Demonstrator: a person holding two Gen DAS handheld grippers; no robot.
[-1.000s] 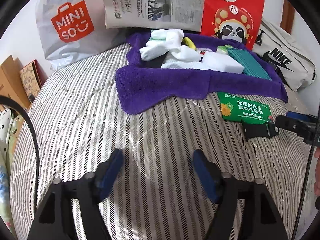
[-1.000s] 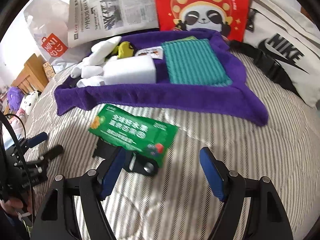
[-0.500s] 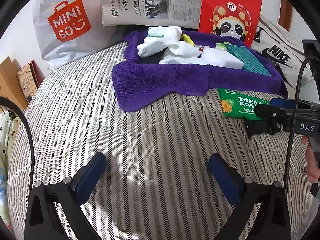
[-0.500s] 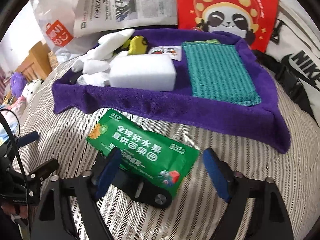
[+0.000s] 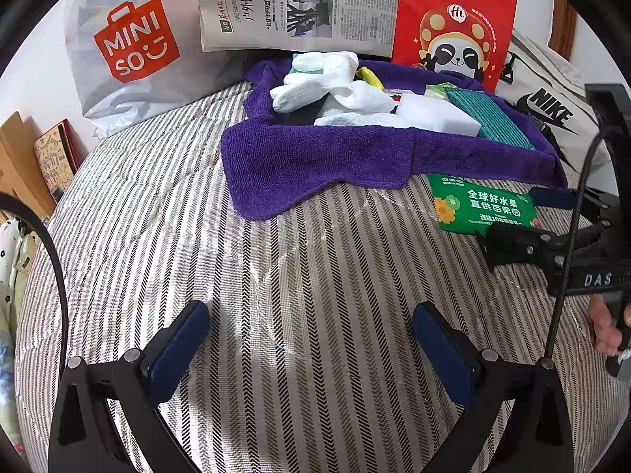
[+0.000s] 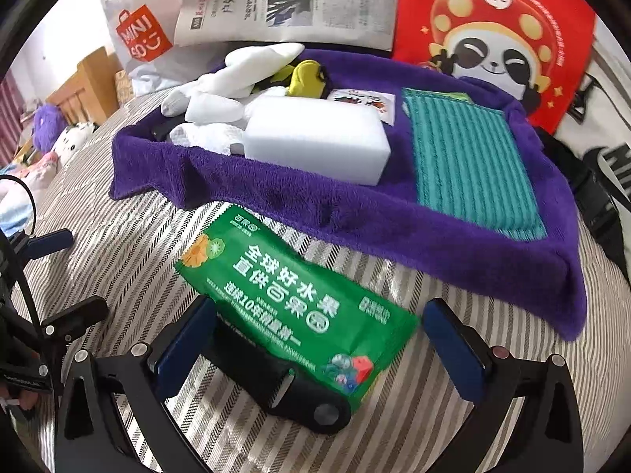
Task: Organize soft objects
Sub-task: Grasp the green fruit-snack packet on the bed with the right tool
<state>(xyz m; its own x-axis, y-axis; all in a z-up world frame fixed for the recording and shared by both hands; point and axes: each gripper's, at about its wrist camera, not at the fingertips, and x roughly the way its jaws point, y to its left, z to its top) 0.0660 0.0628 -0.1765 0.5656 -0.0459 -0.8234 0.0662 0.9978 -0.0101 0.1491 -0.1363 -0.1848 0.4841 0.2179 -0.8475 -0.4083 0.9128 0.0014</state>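
A grey-and-white striped bedspread (image 5: pixel 299 268) fills my view, with a purple fleece-lined tray (image 6: pixel 355 213) of socks, sponge and cloth near the propped-up bags. My right gripper (image 6: pixel 319 339) has its jaws spread wide around the flat green plastic packet (image 6: pixel 292 295), which lies on a black strap (image 6: pixel 276 378) just in front of the tray; my left gripper (image 5: pixel 311 347) hangs open over bare bedding, holding nothing. I judge I should centre on the packet's near end, pinch only the packet, and avoid snagging the strap.
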